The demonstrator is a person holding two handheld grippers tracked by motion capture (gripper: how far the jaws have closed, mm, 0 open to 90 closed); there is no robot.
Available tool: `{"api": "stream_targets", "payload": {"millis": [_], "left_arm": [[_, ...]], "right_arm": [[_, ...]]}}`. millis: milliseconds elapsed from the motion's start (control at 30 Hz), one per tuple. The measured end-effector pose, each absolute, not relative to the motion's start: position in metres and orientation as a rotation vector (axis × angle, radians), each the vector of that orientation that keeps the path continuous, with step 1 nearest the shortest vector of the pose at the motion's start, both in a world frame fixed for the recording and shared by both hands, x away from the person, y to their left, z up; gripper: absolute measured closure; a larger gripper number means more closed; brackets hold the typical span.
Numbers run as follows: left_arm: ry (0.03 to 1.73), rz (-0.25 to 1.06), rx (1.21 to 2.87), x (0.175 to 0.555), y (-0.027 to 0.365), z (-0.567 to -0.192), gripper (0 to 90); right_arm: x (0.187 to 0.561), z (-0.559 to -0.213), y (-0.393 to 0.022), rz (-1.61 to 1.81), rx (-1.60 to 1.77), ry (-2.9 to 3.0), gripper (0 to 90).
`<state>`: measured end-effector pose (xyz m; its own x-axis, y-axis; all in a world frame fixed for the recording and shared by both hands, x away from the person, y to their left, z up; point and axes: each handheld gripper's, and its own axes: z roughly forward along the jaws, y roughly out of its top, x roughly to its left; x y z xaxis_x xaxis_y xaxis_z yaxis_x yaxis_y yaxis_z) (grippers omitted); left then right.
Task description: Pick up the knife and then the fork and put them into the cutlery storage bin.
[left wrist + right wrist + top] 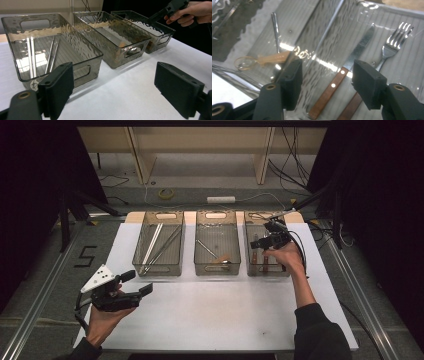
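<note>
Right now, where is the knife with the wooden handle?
The knife lies flat in the right-hand bin in the high view, just left of a fork in the right gripper view, below the open jaws of the right gripper.

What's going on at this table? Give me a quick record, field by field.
Table: white top, three clear bins in a row
Left bin: metal chopsticks
Middle bin: small spoon, pale handle
Right bin: knife and fork, wooden handles
Right tongs: above right bin, jaws apart, nothing between them
Left tongs: open, over bare table
</note>
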<state>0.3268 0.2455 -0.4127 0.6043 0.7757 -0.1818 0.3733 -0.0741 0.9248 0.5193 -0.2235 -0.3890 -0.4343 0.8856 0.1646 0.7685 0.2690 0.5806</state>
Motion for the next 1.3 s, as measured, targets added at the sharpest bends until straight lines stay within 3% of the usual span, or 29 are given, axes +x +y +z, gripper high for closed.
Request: {"api": "stream_targets", "payload": {"millis": [1300], "left_arm": [[0.972, 0.409, 1.682, 0.324, 0.248, -0.416, 15.7]], "right_arm": [[0.431, -0.386, -0.179, 1.380, 1.207, 2.290, 32.0]]}}
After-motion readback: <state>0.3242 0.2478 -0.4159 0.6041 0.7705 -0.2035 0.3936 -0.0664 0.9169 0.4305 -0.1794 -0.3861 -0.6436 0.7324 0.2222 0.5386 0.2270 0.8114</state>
